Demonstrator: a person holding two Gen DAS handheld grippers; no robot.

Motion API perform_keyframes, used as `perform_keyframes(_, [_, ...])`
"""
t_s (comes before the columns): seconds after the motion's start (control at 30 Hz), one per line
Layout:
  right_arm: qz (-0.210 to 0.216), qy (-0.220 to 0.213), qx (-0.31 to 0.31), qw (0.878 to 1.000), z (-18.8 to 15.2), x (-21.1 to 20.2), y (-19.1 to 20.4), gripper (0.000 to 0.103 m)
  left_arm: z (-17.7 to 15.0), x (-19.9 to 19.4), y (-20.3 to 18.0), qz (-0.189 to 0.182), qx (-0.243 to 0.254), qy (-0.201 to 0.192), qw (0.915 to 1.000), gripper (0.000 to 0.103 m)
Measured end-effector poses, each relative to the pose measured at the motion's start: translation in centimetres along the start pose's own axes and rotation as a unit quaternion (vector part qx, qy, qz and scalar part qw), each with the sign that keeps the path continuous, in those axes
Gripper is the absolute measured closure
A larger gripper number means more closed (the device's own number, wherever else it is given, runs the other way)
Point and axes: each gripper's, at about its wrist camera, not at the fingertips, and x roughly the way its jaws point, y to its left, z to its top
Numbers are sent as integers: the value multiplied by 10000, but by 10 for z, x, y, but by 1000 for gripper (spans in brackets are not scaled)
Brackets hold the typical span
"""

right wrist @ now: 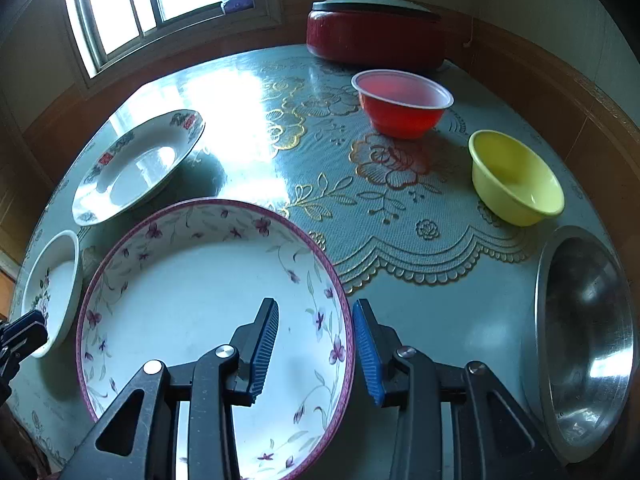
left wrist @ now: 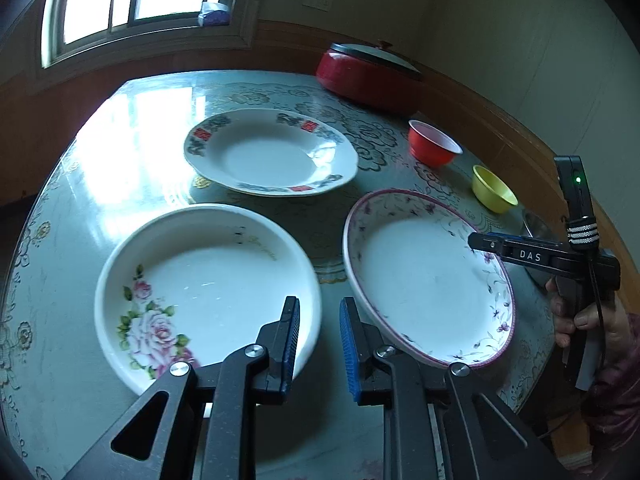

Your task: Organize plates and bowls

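Observation:
A purple-rimmed floral plate [right wrist: 192,280] is tilted off the table, and my right gripper [right wrist: 316,346] is shut on its right rim, one finger inside and one outside. In the left wrist view the same plate [left wrist: 420,272] has the right gripper [left wrist: 476,240] on its far edge. A white rose plate [left wrist: 200,276] lies flat on the left. My left gripper [left wrist: 320,346] stands open just a little, its left finger over that plate's right rim, and nothing is pressed. A red-and-black patterned plate [left wrist: 272,152] sits farther back.
A red bowl [right wrist: 402,100] and a yellow bowl [right wrist: 516,178] stand at the back right, a steel bowl [right wrist: 584,336] at the right edge, and a lidded red pot [right wrist: 376,32] by the wall. A hand [left wrist: 576,320] holds the right gripper. The patterned tablecloth [right wrist: 400,280] covers the round table.

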Motion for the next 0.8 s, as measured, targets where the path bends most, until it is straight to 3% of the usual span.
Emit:
perform_keyframes(0.2, [-225,-25,-45,9997,5,2,7,63,-6,-14,38,177,-337,-93,9992,83])
perform_keyframes(0.37, [-232,-330,261,9988,11,-13,4,63,4,-17,50,206,-389,-178,9989,83])
perform_keyframes(0.5, [437,-487,403,9970,19,-25,18,63,23,-12,52,400,-205,-240,9987,83])
perform_keyframes(0.63, [1386,-268,483,9888,33,-18,41,63,50,3,61,501,-288,-116,9983,83])
perform_keyframes(0.8, [2058,-35,616,9766,61,6,61,63,84,18,75,515,-492,-83,9974,81])
